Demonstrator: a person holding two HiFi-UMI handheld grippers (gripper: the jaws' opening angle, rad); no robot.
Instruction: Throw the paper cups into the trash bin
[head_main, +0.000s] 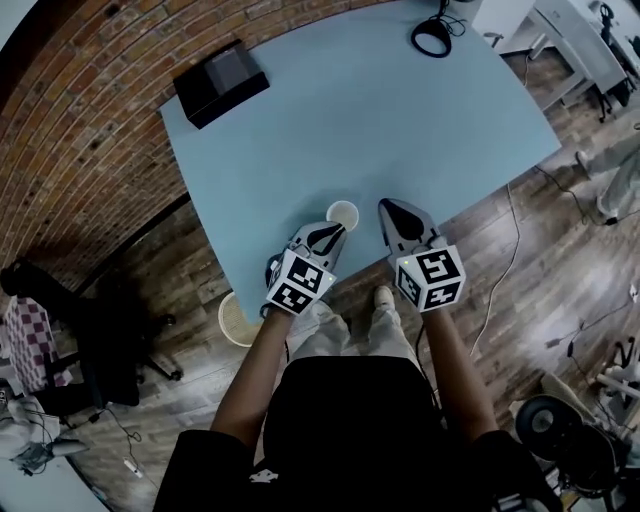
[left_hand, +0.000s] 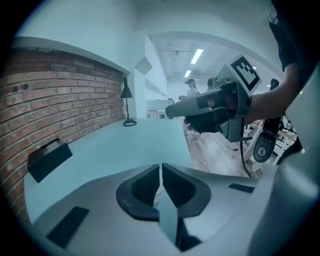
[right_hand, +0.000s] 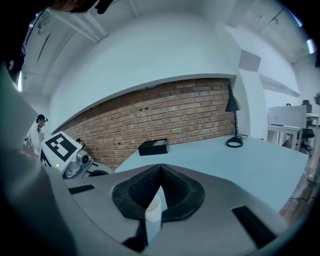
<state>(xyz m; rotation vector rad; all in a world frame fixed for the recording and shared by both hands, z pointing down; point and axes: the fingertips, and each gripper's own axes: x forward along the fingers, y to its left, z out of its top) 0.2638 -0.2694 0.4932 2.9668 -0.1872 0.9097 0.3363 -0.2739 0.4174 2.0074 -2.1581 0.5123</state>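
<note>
On my feed, the pale blue table top (head_main: 400, 120) carries a white paper cup (head_main: 342, 215) at its near edge and a matte black rectangular box (head_main: 221, 82) at its far left corner. The left gripper (head_main: 333, 233) and right gripper (head_main: 386, 207) are grey with black pads, and each bears a black-and-white square-patterned marker cube (head_main: 300, 282). I see a red-brown brick wall (head_main: 80, 120), a brown wooden plank floor (head_main: 540, 250) and a beige round trash bin (head_main: 223, 318).

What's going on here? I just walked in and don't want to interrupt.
A person holds the left gripper and right gripper over the near edge of the light blue table, both shut and empty. A white paper cup stands upright between them, not yet picked up. A round beige trash bin sits on the floor nearby.
</note>
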